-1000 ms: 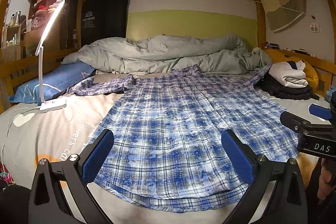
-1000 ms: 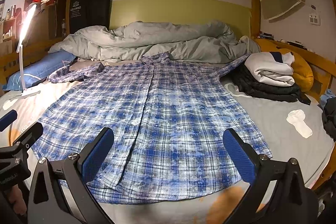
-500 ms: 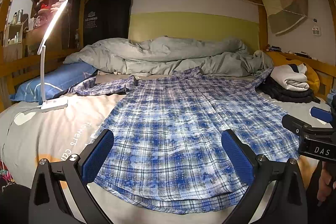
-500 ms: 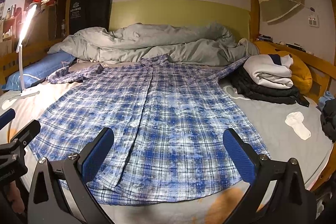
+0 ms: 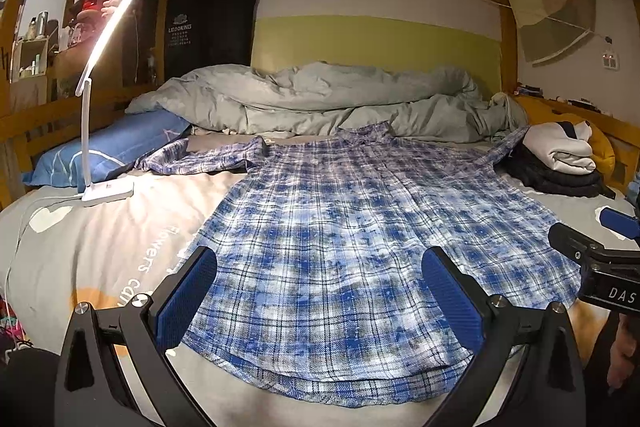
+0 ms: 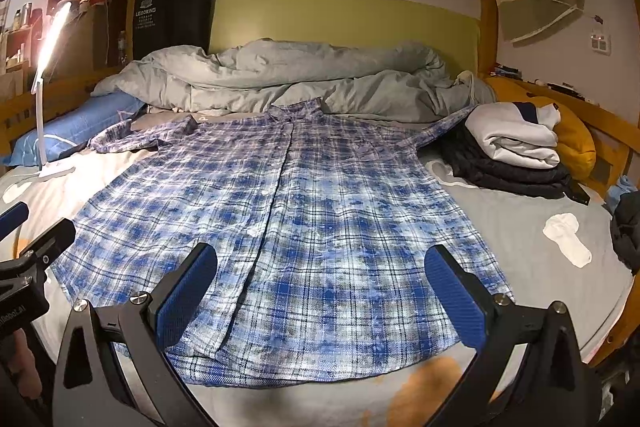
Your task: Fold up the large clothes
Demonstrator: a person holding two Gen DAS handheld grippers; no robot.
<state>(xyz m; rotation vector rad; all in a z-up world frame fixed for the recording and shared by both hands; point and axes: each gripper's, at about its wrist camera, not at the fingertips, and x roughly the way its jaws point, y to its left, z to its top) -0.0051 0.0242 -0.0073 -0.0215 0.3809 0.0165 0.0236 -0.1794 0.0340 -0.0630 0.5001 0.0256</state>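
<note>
A large blue and white plaid shirt (image 5: 340, 235) (image 6: 304, 219) lies flat on the bed, buttoned front up, collar towards the far wall, hem nearest me. One sleeve (image 5: 200, 159) stretches out to the left, the other (image 6: 444, 127) to the right, running up to the folded clothes. My left gripper (image 5: 320, 291) hovers open over the hem on the shirt's left side, holding nothing. Over the hem further right, my right gripper (image 6: 320, 287) is also open and empty. Each gripper shows at the edge of the other's view.
A crumpled grey duvet (image 5: 320, 103) fills the head of the bed. A lit white desk lamp (image 5: 100, 131) stands on the left beside a blue pillow (image 5: 104, 147). Folded clothes (image 6: 516, 151) are stacked on the right, with a white sock (image 6: 568, 239) nearby. Wooden rails border the bed.
Both grippers have edged slightly lower and closer to the bed, so the scene sits a bit higher in each view. The shirt has not moved and both stay open.
</note>
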